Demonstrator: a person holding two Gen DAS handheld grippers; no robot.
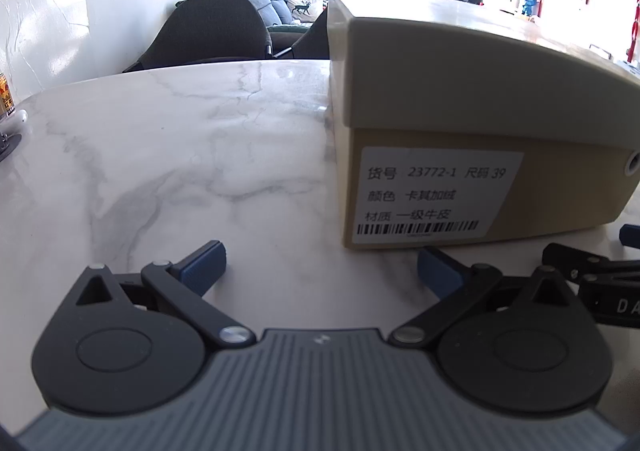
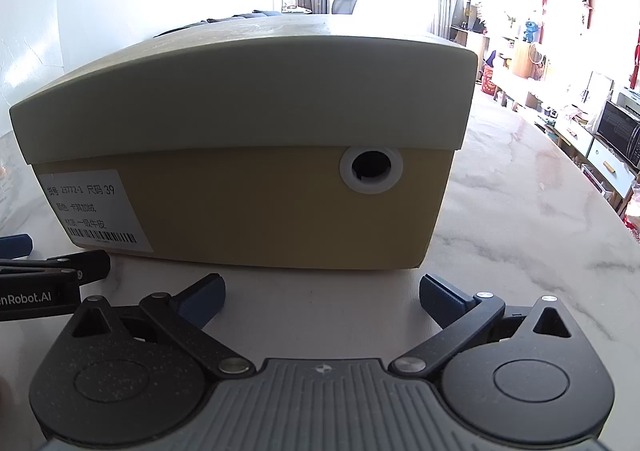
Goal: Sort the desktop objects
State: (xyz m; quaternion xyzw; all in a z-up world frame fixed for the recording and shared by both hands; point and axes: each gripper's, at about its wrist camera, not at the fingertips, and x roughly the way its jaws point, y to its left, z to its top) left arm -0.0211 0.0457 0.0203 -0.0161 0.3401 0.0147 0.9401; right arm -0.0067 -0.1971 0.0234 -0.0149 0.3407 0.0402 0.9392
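Note:
A tan shoe box (image 1: pixel 460 123) with a pale lid stands closed on the white marble table (image 1: pixel 160 155), a white label on its near end. My left gripper (image 1: pixel 320 271) is open and empty, low over the table just in front of the box's left corner. In the right wrist view the same box (image 2: pixel 248 155) fills the middle, with a round white-ringed hole in its end. My right gripper (image 2: pixel 322 297) is open and empty, close in front of the box. Each gripper shows at the edge of the other's view.
A drink can (image 1: pixel 6 95) and a dark round object (image 1: pixel 8 145) sit at the table's far left edge. A dark chair (image 1: pixel 208 35) stands behind the table. Shelves and a microwave (image 2: pixel 618 131) lie beyond the table's right edge.

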